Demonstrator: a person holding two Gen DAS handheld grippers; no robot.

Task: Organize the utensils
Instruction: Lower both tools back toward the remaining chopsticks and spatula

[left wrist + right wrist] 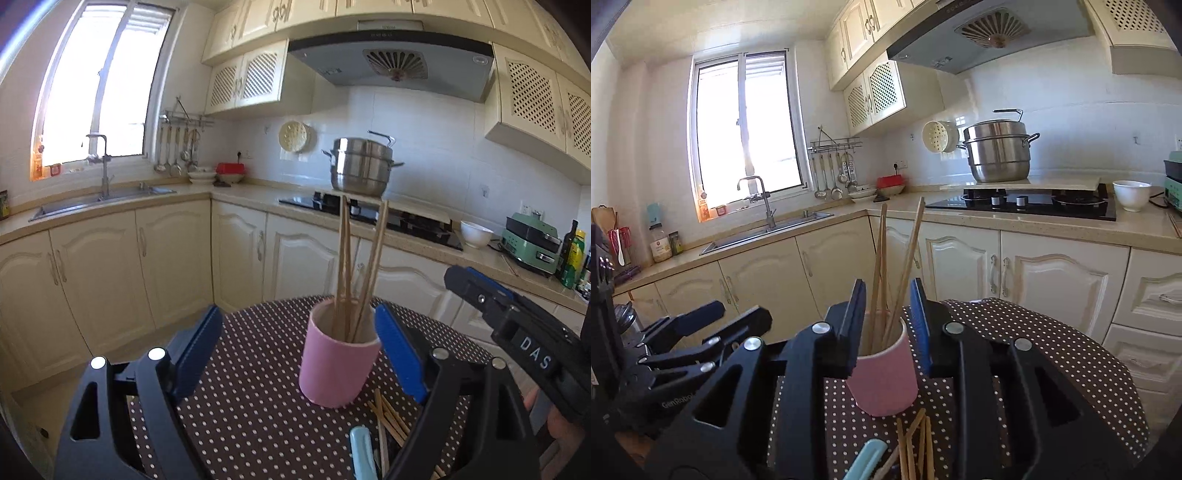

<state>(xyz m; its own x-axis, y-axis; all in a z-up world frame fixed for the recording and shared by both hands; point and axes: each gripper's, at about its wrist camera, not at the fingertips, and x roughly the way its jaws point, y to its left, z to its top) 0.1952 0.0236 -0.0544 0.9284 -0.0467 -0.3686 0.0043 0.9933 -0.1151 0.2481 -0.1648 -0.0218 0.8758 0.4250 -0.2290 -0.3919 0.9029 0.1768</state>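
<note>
A pink cup (338, 363) stands on the brown polka-dot table (251, 406) with several wooden chopsticks (364, 266) upright in it. My left gripper (299, 354) is open, its blue pads either side of the cup, not touching. More loose chopsticks (388, 415) and a light blue handle (362, 454) lie near the cup. In the right wrist view the cup (882, 380) and its chopsticks (905, 266) sit just beyond my right gripper (888, 325), which is open and empty. Loose chopsticks (918, 443) and the blue handle (866, 461) lie below it.
The right gripper's body (517, 325) shows at the right of the left wrist view; the left gripper (683, 343) shows at the left of the right wrist view. Kitchen cabinets, a sink (768, 232), a stove with a steel pot (997, 151) and a white bowl (1132, 194) stand behind.
</note>
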